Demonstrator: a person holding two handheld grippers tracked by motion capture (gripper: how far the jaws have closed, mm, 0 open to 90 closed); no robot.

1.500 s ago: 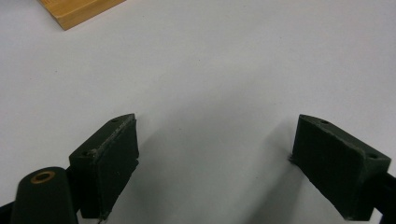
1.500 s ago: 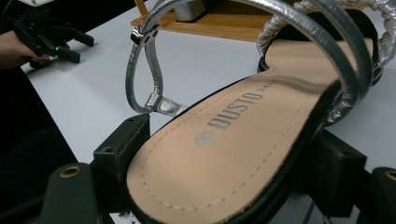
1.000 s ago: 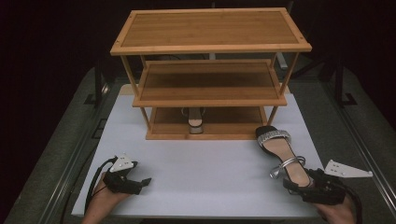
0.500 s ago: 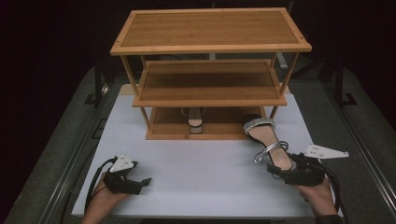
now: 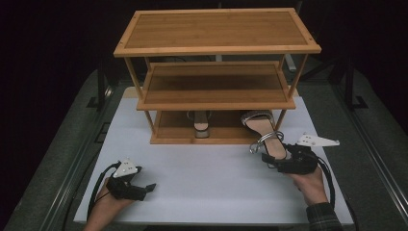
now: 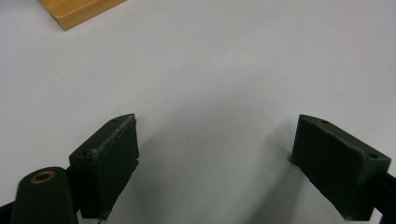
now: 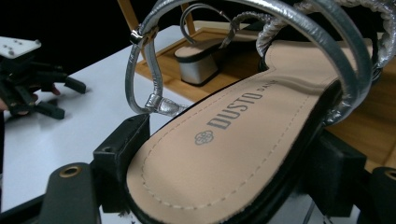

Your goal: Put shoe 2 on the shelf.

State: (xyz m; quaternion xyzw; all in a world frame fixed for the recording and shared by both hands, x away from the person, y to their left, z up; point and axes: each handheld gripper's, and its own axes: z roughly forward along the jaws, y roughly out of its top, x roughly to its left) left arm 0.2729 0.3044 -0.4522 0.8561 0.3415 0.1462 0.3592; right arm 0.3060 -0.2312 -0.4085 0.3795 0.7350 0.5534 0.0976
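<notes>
Right tongs (image 5: 275, 160) clamped on the heel end of a silver sandal (image 5: 263, 129), one pad (image 7: 122, 154) against each edge of the sole, jaws fairly wide because of the sole's width. Held near the worktop's (image 5: 207, 178) right edge, just in front of the rack (image 5: 216, 96). Toe end reaching onto the right end of the rack's bottom shelf (image 5: 173, 126); heel end out over the white worktop. Ankle strap looping up free above the tan insole in the right gripper view.

Second sandal (image 5: 201, 126) standing near the middle of that same bottom shelf, apart from the held one, its block heel facing the front edge.

Left tongs (image 5: 146, 188) wide apart, nothing between the pads (image 6: 109, 161), only bare white worktop there. Resting low near the worktop's front left corner, well apart from the rack and from both sandals. Corner of the rack's base visible at the top left of the left gripper view.
</notes>
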